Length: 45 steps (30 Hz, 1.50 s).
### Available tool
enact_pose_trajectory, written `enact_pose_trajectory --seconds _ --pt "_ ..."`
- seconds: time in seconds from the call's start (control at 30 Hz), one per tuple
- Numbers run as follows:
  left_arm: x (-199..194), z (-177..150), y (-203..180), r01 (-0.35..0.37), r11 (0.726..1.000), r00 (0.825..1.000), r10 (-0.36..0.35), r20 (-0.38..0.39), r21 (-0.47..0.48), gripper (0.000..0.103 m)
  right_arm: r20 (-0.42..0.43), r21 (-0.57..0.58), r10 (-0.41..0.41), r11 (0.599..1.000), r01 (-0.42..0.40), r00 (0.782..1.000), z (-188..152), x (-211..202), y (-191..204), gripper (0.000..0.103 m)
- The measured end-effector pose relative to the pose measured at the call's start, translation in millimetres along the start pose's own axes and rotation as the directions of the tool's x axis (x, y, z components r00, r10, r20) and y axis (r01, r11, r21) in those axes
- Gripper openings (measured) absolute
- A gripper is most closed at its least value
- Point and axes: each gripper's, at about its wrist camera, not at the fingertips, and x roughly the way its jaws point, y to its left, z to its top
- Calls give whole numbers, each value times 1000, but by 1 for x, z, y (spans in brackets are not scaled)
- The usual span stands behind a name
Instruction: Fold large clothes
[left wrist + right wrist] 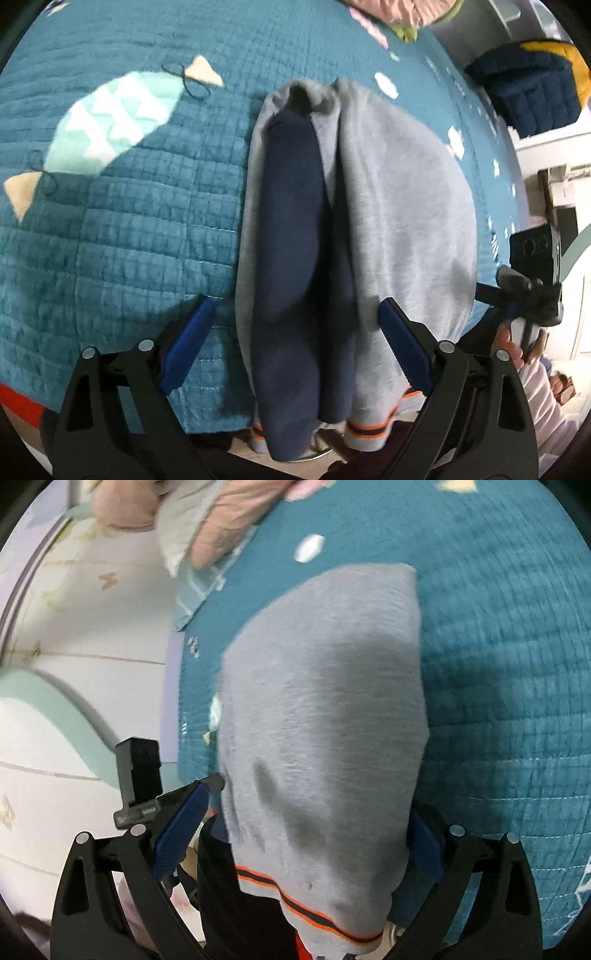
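Observation:
A grey garment (399,206) with a dark navy inner side (291,229) and an orange-and-navy striped hem (369,430) lies bunched on the teal quilted bed cover (129,240), its hem hanging over the near edge. My left gripper (295,339) is open, its blue pads (188,343) on either side of the fabric. In the right wrist view the same grey garment (325,716) lies between the pads of my right gripper (306,834), also open; its right pad is mostly hidden by cloth. The striped hem (314,912) hangs low.
The right gripper and the hand holding it (528,295) show at the left wrist view's right edge. A navy-and-yellow folded blanket (532,92) sits at the far right. Pink and pale clothes (199,520) are piled at the bed's far end. The tiled floor (74,657) lies left of the bed.

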Motion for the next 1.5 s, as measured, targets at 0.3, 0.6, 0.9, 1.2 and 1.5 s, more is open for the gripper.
enact_pose_trajectory --seconds 0.3,0.6,0.9,1.2,1.5 --pt "7 9 3 143 985 990 -144 3 -97 70 26 -87 -47 995 49 999 -8 13 29 91" --pt "22 -9 23 295 921 955 -295 40 -253 40 -7 -50 -112 993 111 994 -6 21 10 57" --pt "-13 -10 -25 196 975 976 -184 117 -107 29 98 -252 -152 952 172 984 -18 -6 88 29" --pt "-108 1 -64 126 992 949 -128 289 28 29 219 -439 -192 856 273 957 -19 -8 200 28" --pt "-219 17 -94 -72 987 880 -4 475 141 29 302 -585 -138 754 298 943 8 12 306 28"
